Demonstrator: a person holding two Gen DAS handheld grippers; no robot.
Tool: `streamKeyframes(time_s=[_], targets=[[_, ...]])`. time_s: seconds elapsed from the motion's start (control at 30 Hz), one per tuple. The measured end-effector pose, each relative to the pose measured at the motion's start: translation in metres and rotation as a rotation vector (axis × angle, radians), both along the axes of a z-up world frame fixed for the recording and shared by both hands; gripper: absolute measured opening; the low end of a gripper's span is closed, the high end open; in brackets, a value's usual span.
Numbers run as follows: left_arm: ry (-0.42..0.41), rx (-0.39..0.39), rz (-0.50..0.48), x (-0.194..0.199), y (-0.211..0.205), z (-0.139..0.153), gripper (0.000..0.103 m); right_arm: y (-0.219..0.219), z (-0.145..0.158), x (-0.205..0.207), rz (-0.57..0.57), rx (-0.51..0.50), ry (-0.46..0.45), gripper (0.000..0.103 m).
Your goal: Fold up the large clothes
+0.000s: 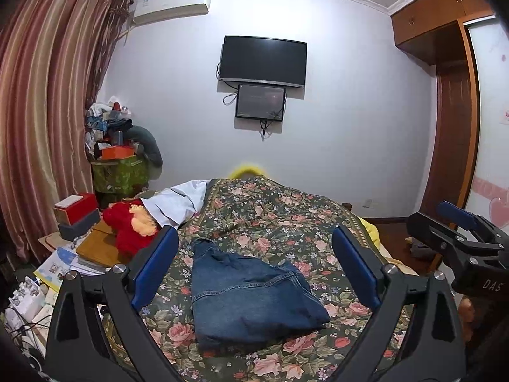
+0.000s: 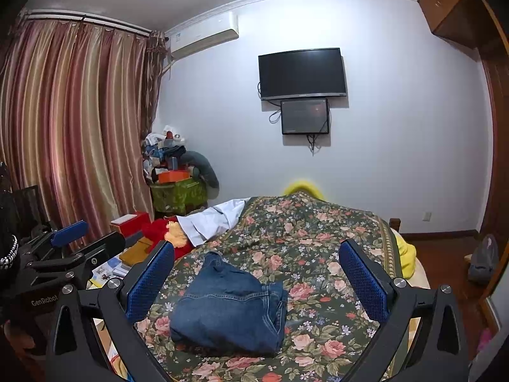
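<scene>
Grippers spread — jeans folded, rumpled.

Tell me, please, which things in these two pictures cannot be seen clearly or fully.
- Yellow object behind the bed's far end, both views: mostly hidden by the floral bedspread, blurred.
- Folded jeans: inner layers and underside hidden by their own top layer.
- Small screen under the TV: content too dim.
- Corner pile: items too small.

Matt blue denim jeans on flowered cloth bedspread — curtains perhaps satin, faintly glossy.
</scene>
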State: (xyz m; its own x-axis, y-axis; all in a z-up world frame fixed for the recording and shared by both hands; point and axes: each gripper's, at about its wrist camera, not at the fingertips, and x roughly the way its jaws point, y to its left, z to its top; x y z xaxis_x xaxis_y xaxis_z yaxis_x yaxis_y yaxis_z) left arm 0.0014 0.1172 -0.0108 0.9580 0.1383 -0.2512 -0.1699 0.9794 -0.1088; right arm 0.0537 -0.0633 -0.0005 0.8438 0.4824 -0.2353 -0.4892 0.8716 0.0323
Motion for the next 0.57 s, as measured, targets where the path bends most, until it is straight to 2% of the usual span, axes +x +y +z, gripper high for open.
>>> streamKeyframes(time_s=[0.27, 0.57], targets=[[0.009, -0.016, -0.012, 0.0006, 0.0007, -0.0024, 0.098, -0.0007, 0.0002, 0.0007, -0.001, 0.004, 0.002, 0.103], [0.006, 0.001, -0.02, 0.0001, -0.0022, -0.0024, 0.099, -0.0003, 0.0005, 0.0003, -0.004, 0.008, 0.007, 0.103]])
